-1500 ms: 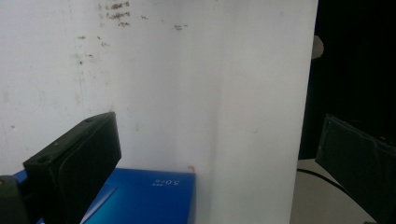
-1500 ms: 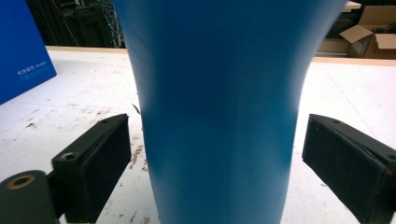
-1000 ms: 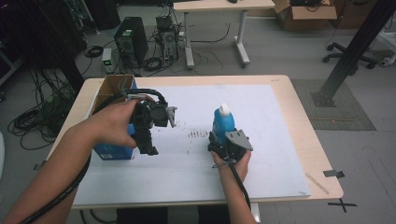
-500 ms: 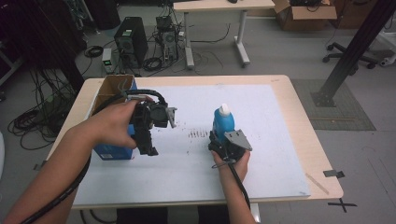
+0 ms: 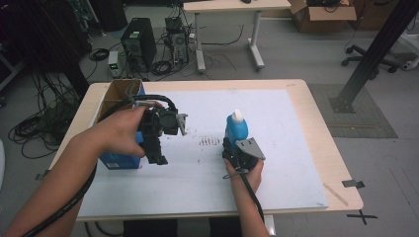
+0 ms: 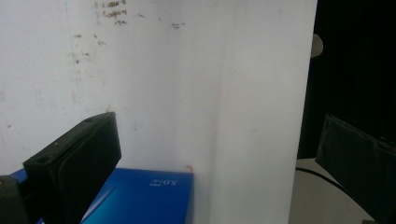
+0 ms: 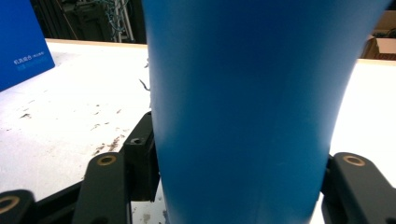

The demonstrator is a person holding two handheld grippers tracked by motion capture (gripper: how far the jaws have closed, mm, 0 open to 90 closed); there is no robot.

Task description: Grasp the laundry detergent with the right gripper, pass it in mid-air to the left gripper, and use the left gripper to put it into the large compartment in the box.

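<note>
A blue bottle with a white cap stands upright on the white sheet, right of the middle. My right gripper reaches in from the near side. Its jaws have just been closing, and in the right gripper view both pads press against the sides of the bottle. My left gripper hovers above the table's left part with its jaws pointing down, over the near end of a blue carton. In the left gripper view the left gripper stands wide open, nothing between its jaws, the carton below.
The carton's open brown top lies towards the far left corner. Dark scuff marks dot the sheet between the grippers. Beyond the table are a computer tower, cables, a second desk and a black post at the right.
</note>
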